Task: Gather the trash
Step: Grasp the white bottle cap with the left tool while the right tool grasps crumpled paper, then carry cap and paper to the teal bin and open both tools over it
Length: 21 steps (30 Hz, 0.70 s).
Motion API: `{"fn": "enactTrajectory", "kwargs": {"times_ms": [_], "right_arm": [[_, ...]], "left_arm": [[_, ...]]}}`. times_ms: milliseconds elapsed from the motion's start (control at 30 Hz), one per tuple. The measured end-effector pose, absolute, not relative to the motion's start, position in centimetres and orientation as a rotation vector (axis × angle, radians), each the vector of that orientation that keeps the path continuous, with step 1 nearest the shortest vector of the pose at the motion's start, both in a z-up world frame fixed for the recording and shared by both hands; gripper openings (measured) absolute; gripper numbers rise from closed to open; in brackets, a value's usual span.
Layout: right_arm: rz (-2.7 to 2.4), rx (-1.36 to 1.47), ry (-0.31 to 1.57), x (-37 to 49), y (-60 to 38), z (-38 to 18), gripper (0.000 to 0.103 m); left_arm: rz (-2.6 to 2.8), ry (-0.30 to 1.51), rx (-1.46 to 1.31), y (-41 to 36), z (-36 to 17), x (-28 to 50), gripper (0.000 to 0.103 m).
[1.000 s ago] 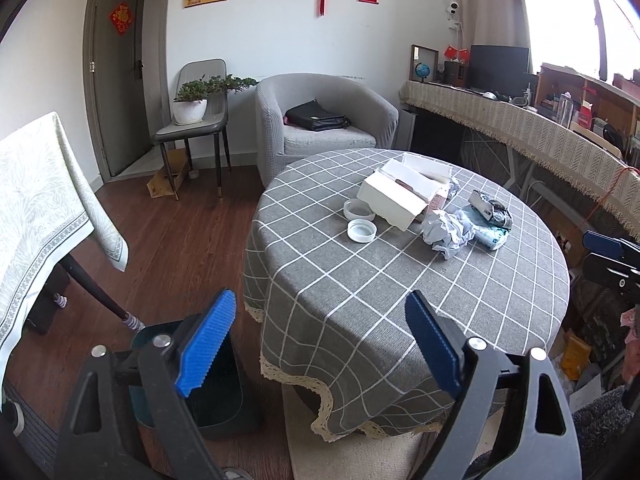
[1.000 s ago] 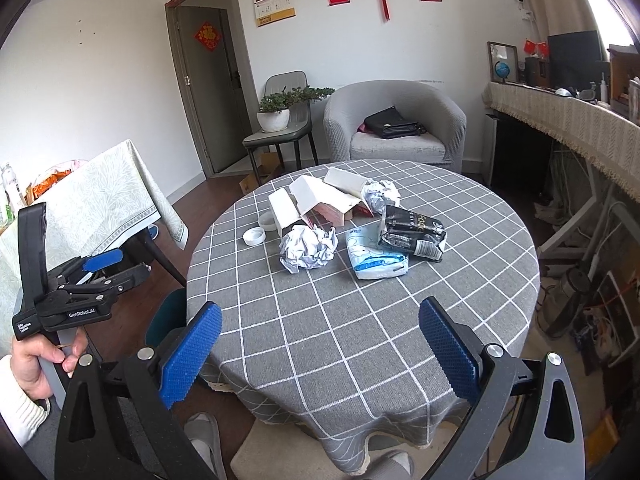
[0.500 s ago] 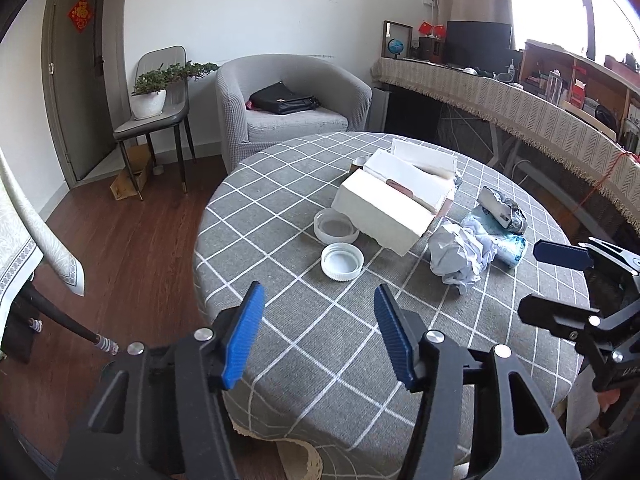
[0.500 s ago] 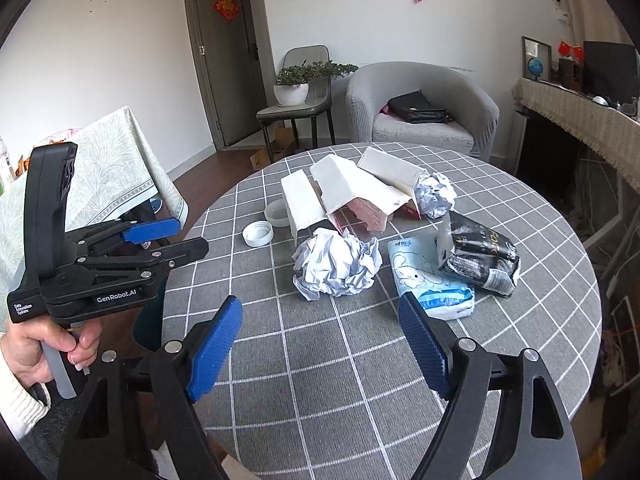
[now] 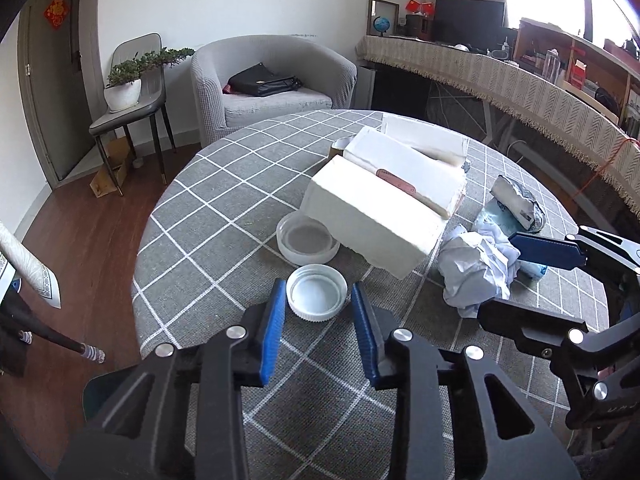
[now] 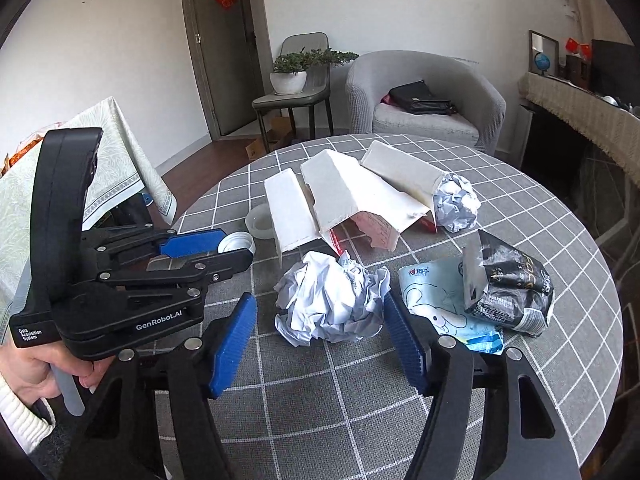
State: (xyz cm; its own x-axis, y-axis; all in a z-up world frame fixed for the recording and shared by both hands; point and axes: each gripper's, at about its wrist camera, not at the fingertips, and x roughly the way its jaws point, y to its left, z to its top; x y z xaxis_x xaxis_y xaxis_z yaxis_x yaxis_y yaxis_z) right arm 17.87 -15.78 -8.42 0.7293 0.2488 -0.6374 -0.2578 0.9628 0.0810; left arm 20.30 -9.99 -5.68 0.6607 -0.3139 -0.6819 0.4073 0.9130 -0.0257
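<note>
Left hand-held gripper (image 5: 319, 305) narrow around white cap (image 5: 317, 292), right hand-held gripper (image 6: 320, 312) wide around crumpled paper (image 6: 330, 304)

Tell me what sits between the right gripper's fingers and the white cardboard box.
In the right wrist view, a crumpled paper ball lies between the right gripper and the white cardboard box, just ahead of the open blue fingertips.

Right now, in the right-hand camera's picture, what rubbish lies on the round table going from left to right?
White bottle cap → crumpled white paper ball → light blue wrapper → black snack bag.
</note>
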Motion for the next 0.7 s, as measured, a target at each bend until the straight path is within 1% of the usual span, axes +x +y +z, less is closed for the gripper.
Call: {"fn": "enactTrajectory", "kwargs": {"times_ms": [100, 167, 333, 467, 700], "right_arm": [[0.263, -0.009, 0.713, 18.3, -15.7, -8.6, 0.066], [0.251, -0.023, 0.725, 18.6, -15.3, -8.7, 0.063], [0.234, -0.015, 0.743, 18.9, -15.1, -9.0, 0.062], [0.229, 0.008, 0.728, 18.7, -15.2, -8.9, 0.057], [0.223, 0.066, 0.659, 16.8, -15.7, -7.5, 0.056]], "left_arm": [[-0.417, 0.747, 0.119, -9.7, -5.6, 20.5, 0.033], [-0.419, 0.746, 0.106, -9.3, -5.6, 20.5, 0.032], [-0.405, 0.714, 0.073, -8.0, -4.3, 19.5, 0.032], [-0.391, 0.695, 0.069, -6.9, -3.6, 18.5, 0.032], [-0.359, 0.703, 0.052, -4.1, -3.6, 17.3, 0.032]]}}
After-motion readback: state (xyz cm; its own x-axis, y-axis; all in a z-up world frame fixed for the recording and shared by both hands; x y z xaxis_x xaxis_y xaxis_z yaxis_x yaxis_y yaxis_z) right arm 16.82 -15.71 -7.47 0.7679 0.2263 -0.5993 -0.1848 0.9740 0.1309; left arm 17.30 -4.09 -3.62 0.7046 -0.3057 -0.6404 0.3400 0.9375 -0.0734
